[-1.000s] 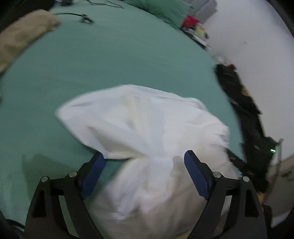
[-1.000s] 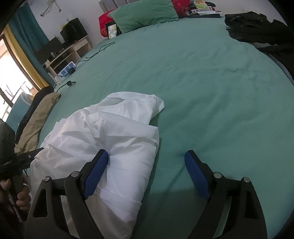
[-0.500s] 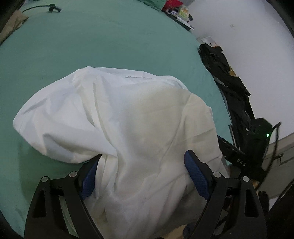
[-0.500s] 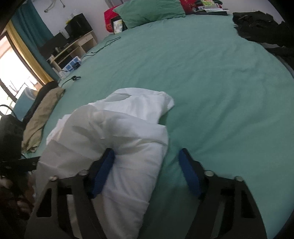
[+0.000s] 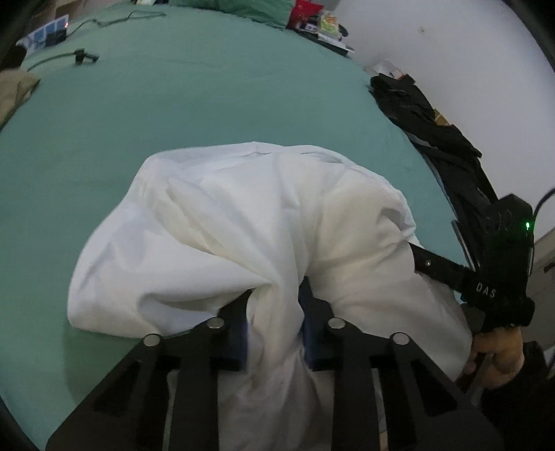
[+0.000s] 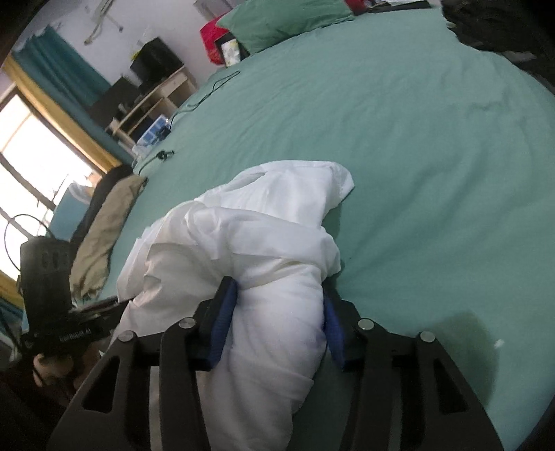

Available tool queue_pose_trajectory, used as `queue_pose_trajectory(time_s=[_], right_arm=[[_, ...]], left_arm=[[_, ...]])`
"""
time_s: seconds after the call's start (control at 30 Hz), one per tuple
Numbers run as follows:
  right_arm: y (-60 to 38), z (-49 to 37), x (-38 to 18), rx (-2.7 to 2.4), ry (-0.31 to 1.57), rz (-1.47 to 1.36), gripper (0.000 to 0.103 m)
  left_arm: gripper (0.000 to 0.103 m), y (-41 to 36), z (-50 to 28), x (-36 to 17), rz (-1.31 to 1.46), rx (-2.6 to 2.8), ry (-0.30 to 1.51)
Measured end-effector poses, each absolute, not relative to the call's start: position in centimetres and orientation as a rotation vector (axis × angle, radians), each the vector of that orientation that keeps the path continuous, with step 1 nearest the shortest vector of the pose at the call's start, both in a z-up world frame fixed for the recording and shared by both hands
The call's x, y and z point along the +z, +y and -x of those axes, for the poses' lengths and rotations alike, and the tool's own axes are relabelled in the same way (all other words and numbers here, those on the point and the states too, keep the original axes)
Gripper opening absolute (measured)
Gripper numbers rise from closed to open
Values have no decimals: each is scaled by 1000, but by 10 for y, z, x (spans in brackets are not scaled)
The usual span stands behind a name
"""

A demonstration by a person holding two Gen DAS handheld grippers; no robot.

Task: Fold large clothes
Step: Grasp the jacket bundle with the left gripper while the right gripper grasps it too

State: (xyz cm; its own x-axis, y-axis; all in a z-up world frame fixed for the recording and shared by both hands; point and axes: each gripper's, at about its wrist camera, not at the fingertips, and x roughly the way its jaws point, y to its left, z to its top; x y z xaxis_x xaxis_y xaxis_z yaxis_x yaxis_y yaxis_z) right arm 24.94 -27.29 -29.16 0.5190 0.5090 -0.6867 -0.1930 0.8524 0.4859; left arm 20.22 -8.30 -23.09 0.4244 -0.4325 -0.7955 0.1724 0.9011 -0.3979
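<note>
A crumpled white garment (image 5: 260,215) lies bunched near the front edge of a green-sheeted bed (image 5: 173,104). My left gripper (image 5: 274,322) is closing, its blue pads pinching a narrow gather of the white cloth. In the right wrist view the same garment (image 6: 263,249) forms a thick roll, and my right gripper (image 6: 277,312) is closing on it with a pad pressed against each side. A person's hand (image 5: 499,357) grips the other tool's black handle at the right edge. The cloth hides the fingertips of both grippers.
Black clothes (image 5: 426,121) trail along the bed's right side. A tan garment (image 6: 104,236) lies at the left edge, a green pillow (image 6: 284,20) at the head. A black cable (image 5: 83,55) crosses the far sheet. A wooden shelf (image 6: 152,100) and window stand beyond.
Both grippers went from wide open to closed on the white cloth. The left view swung so more of the garment fills it; the cloth now bunches up between the pads.
</note>
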Motion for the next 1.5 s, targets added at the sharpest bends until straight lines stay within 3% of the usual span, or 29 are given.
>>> queue_pose_trajectory(time_s=[0.4,0.5,0.57,0.67,0.83,0.93,1.07,1.13,1.2,1.23,1.27,1.37,1.5], right_arm=[[-285,-250,-294,472,939,-462,50],[-291,-253,-293,498,968,-512,55],[-294,-252,-292,516,987,-543,60],[-293,-246,-289,544,1006,-554,73],[-269,-237,-287,532,1007,-448,84],[-244,-233,-288,526,987,-338,84],[-242,-235,-290,529,987,-314,79],[-244,-235,-290,526,989,-319,59],[-248,-233,-289,526,988,-356,44],[-249,-232,-289,528,990,-372,37],[-250,-231,-288,522,992,-381,34],[-248,-225,-276,494,965,-343,26],[-244,-217,-255,463,899,-307,21]], left_arm=[[21,-53,-184,-225,341,-364,1063],[32,-38,-184,-223,392,-321,1107],[54,-29,-180,-222,411,-301,1115],[72,-18,-170,-214,411,-261,1087],[83,-13,-164,-222,434,-264,1098],[93,-22,-167,-227,406,-282,1089],[93,-31,-171,-230,531,-460,1087],[91,-41,-173,-231,465,-452,1098],[78,-50,-174,-230,402,-427,1107],[67,-53,-175,-230,393,-427,1112],[51,-56,-177,-230,408,-438,1117],[30,-57,-180,-228,454,-477,1103],[21,-55,-176,-214,448,-498,1056]])
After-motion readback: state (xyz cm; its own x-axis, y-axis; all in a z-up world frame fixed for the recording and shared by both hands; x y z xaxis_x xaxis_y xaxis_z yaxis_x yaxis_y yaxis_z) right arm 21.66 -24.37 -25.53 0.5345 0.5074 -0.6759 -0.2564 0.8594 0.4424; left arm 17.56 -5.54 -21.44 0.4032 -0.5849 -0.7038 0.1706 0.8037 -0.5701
